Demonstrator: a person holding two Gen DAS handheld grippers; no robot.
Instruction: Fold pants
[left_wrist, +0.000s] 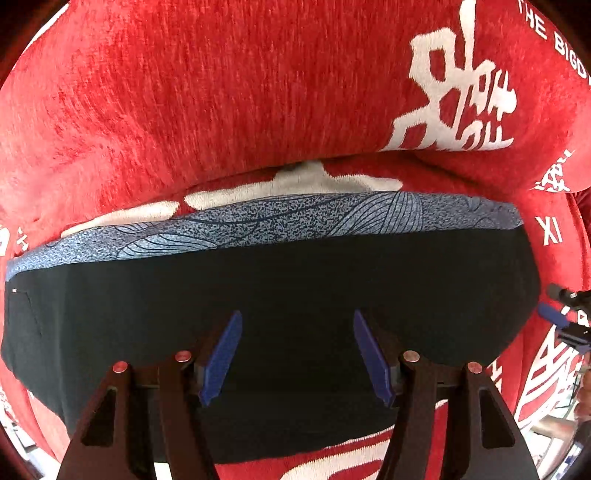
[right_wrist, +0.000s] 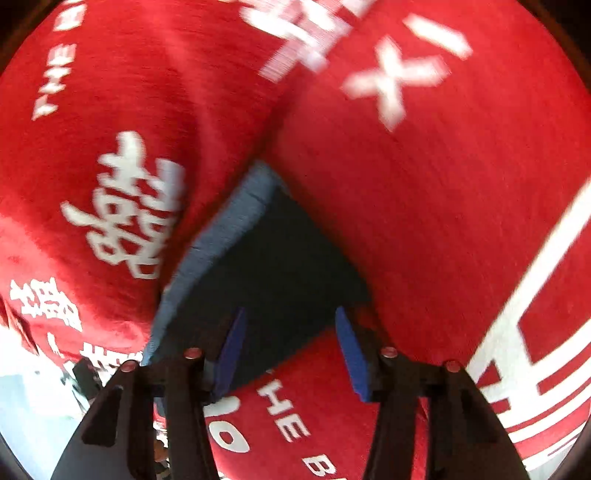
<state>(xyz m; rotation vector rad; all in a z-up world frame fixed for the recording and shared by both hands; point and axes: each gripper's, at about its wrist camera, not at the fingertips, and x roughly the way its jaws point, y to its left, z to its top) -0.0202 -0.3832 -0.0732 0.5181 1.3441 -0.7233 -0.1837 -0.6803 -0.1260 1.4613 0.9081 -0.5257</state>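
Observation:
The pants (left_wrist: 280, 295) are a flat folded black bundle with a blue patterned waistband (left_wrist: 295, 218) along the far edge, lying on a red cover. My left gripper (left_wrist: 297, 321) is open and empty, its blue fingers spread just above the black cloth. In the right wrist view the pants (right_wrist: 280, 258) show as a dark corner with the blue band (right_wrist: 221, 236) on the left. My right gripper (right_wrist: 290, 317) is open and empty over that corner. It also shows at the right edge of the left wrist view (left_wrist: 561, 314).
The red plush cover (left_wrist: 221, 92) with white characters and letters drapes over a cushioned seat and its backrest. A fold runs between seat and back behind the waistband. Some floor or furniture shows at the lower left of the right wrist view (right_wrist: 33, 398).

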